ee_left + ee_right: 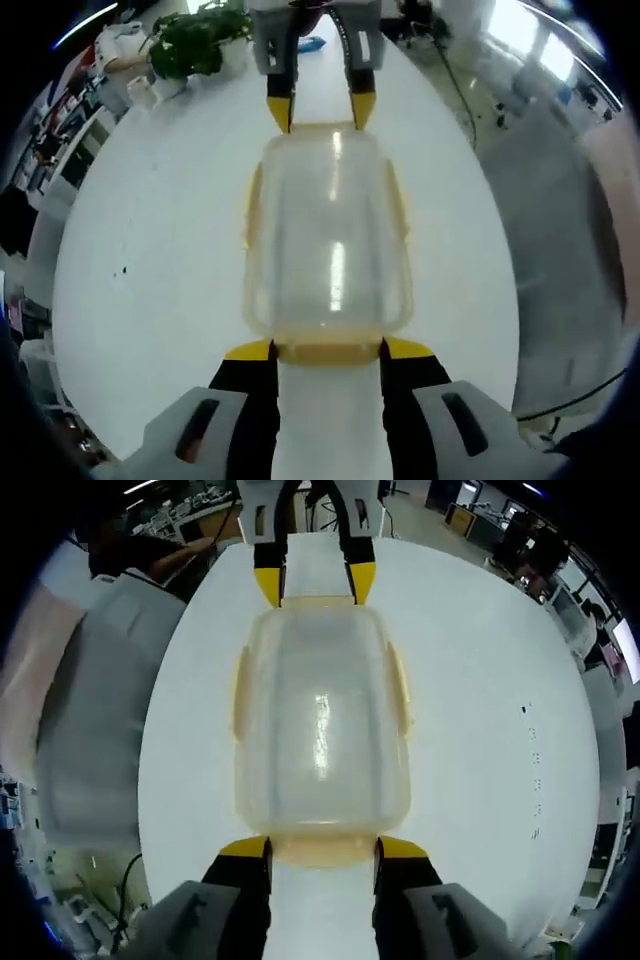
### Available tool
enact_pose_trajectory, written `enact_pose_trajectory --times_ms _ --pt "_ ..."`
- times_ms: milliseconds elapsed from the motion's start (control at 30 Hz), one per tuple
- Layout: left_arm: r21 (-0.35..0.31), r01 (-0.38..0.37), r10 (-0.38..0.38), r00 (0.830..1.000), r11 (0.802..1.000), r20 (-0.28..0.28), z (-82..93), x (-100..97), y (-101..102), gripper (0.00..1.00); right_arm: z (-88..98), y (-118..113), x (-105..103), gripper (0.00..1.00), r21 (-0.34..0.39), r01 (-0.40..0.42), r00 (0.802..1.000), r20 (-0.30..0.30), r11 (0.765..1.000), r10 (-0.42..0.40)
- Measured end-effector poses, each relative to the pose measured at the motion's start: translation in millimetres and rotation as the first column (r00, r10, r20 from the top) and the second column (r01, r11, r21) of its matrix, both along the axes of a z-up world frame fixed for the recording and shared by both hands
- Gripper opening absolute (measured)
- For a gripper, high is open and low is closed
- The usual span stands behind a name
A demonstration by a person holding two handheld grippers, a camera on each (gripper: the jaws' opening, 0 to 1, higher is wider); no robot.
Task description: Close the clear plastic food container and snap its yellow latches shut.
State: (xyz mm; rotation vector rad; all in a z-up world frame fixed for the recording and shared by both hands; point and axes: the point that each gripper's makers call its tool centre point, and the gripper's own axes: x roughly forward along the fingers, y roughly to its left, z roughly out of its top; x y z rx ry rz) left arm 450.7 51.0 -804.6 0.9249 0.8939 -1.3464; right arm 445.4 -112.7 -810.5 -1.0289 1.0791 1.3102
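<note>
While the clear plastic container sits lid-on at the middle of the white table, both grippers stand spread at its opposite yellow end latches, seemingly touching; it looks light, slick, somewhat flexible.

There was 1 container, clear, w/ 4 yellow latches, one per side. 2 grippers were seen: the left gripper at one short end and the right gripper at the opposite end. 1 table. 1 plant.
</note>
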Motion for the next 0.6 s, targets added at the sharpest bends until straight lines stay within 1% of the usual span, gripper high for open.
enact_pose_trajectory --times_ms 100,233,467,533,600 --pt "-0.008 -0.001 0.001 1.000 1.000 0.001 1.2 1.7 -8.3 0.37 1.9 -7.1 1.2 0.37 -0.008 -0.001 1.000 -0.001 1.000 0.001" --pt "-0.012 0.003 -0.003 1.000 1.000 0.000 0.5 2.6 -14.5 0.37 1.7 -13.0 1.1 0.37 -0.009 0.006 1.000 -0.007 1.000 -0.006" --pt "-0.012 0.003 -0.003 1.000 1.000 -0.006 -4.0 0.9 -20.3 0.37 -3.4 -19.3 -1.4 0.37 -0.021 0.010 1.000 -0.020 1.000 -0.011" --pt "-0.011 0.009 -0.009 1.000 1.000 0.005 -5.9 1.7 -19.7 0.37 -5.0 -19.2 -2.4 0.37 -0.019 0.015 1.000 -0.025 1.000 -0.015" --pt "-0.013 0.005 -0.005 1.000 1.000 -0.002 -7.3 1.1 -18.9 0.37 -6.1 -18.4 -3.0 0.37 -0.015 0.015 1.000 -0.027 1.000 -0.016"
